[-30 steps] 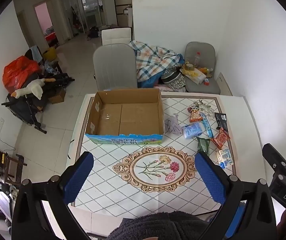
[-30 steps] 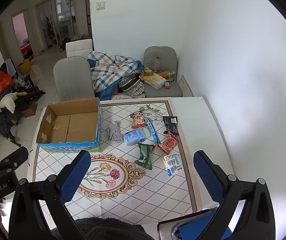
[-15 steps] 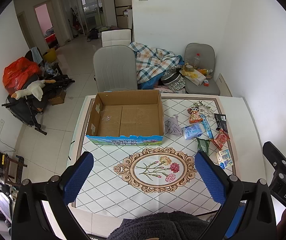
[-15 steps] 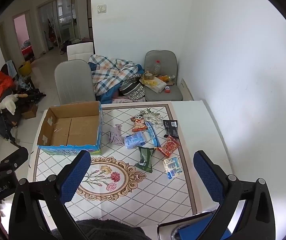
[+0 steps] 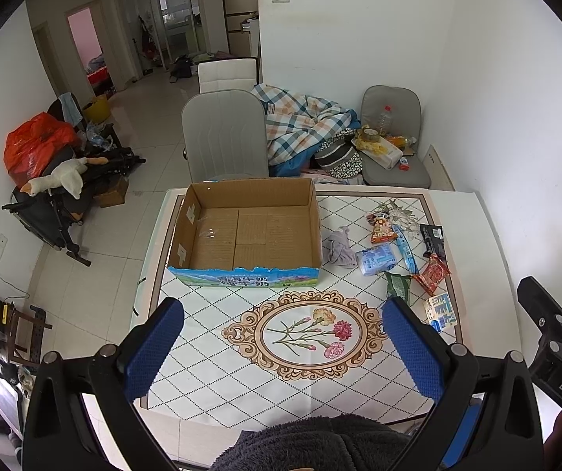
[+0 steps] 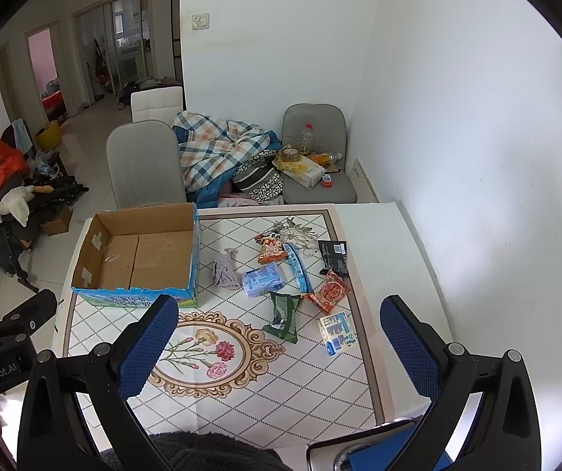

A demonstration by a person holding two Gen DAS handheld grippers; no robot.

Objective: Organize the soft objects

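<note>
An empty cardboard box (image 5: 249, 231) (image 6: 139, 253) stands on the far left of the table. To its right lie a crumpled grey cloth (image 5: 340, 250) (image 6: 226, 269), a blue tissue pack (image 5: 377, 259) (image 6: 263, 280), a green packet (image 6: 284, 316), a red packet (image 6: 328, 291) and other snack packs. My left gripper (image 5: 282, 345) is open and empty, held high over the table's near side. My right gripper (image 6: 277, 343) is open and empty, also high above the near edge.
The table (image 5: 473, 219) has a patterned cloth with a flower medallion (image 5: 306, 331). A grey chair (image 5: 224, 137) stands behind the box. A second chair (image 5: 392, 145) holds clutter beside a plaid blanket (image 5: 300, 125). The white wall is at the right.
Both views have tilted up slightly, so the table and its objects sit a little lower in the frame. Nothing on the table has moved and both grippers stay open.
</note>
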